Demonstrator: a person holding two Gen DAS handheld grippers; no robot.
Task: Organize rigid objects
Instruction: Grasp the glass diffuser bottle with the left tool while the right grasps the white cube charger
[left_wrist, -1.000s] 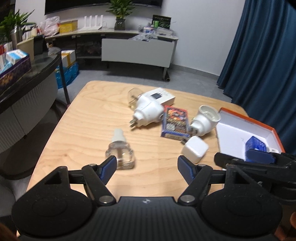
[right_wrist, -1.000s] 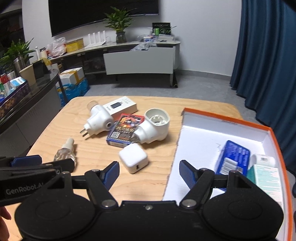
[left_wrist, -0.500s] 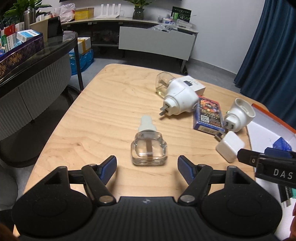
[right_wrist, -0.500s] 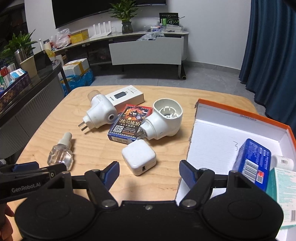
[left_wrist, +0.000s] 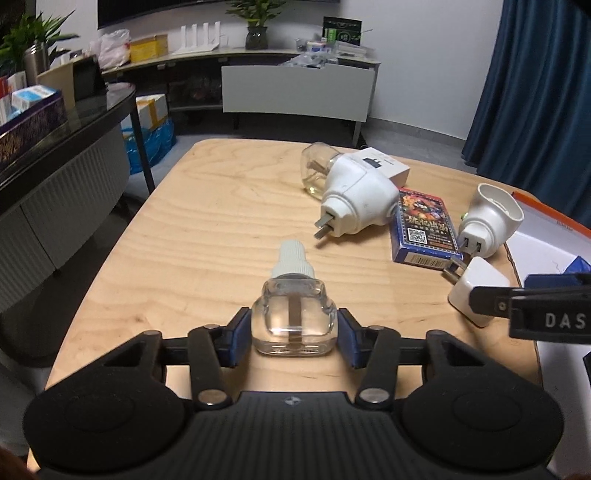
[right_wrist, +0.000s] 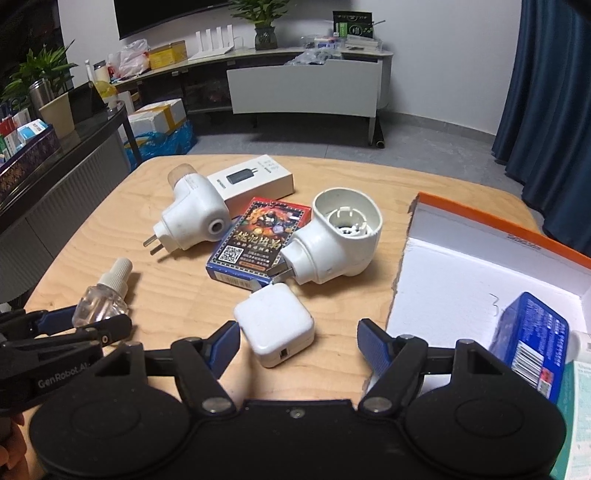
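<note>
A clear glass refill bottle (left_wrist: 294, 317) with a white ribbed cap lies on the wooden table (left_wrist: 207, 229). My left gripper (left_wrist: 294, 336) is closing on it, and both blue pads touch the bottle's sides. The right wrist view shows the same bottle (right_wrist: 99, 306) at the left. My right gripper (right_wrist: 297, 343) stands open low over the table. A white cube charger (right_wrist: 275, 321) sits between its fingers, close to the left pad and well clear of the right one.
Two white plug-in heaters (right_wrist: 192, 218) (right_wrist: 332, 240), a dark card box (right_wrist: 258, 240) and a white carton (right_wrist: 255, 181) lie mid-table. An orange-rimmed white box (right_wrist: 461, 273) at the right holds a blue packet (right_wrist: 532, 336). A dark counter (left_wrist: 55, 122) stands left.
My left gripper came down and forward around the bottle, and its jaws narrowed onto it. My right gripper moved in around the white charger and stayed wide.
</note>
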